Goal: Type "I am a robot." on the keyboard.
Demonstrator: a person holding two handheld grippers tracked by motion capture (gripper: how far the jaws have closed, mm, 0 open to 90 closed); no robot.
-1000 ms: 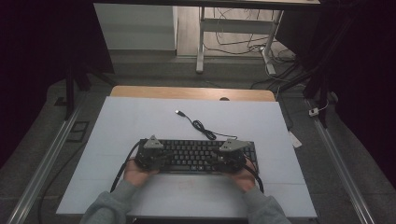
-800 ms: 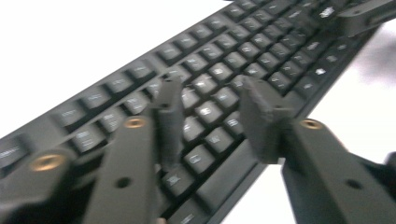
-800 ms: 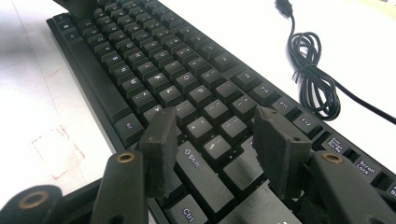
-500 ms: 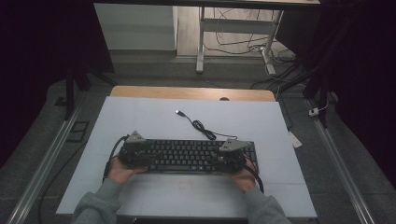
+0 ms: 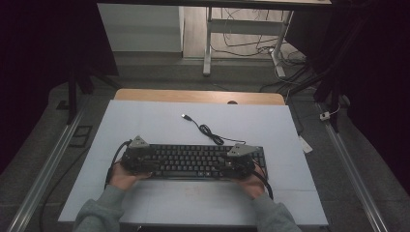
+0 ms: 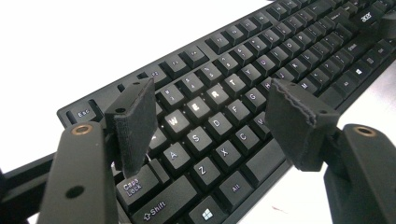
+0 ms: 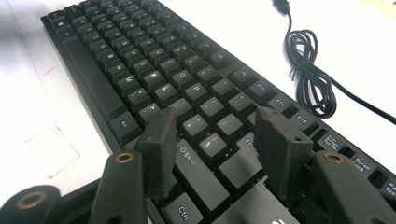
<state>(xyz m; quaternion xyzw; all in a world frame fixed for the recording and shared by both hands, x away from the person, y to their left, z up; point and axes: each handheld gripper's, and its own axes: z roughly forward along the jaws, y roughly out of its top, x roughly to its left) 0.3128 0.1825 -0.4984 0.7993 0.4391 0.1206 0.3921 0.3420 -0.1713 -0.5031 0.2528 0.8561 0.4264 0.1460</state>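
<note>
From the high view my keyboard [image 5: 193, 162] lies flat across the near half of the pale surface [image 5: 145, 121], its coiled cable [image 5: 209, 130] trailing toward the far edge, with my left gripper [image 5: 138, 157] over its left end and my right gripper [image 5: 238, 159] over its right end. The left gripper view reads the key legends: jaws spread wide, holding nothing, above the W-A-S-D keys. The right gripper view shows jaws likewise apart and empty over Shift and Enter.
</note>
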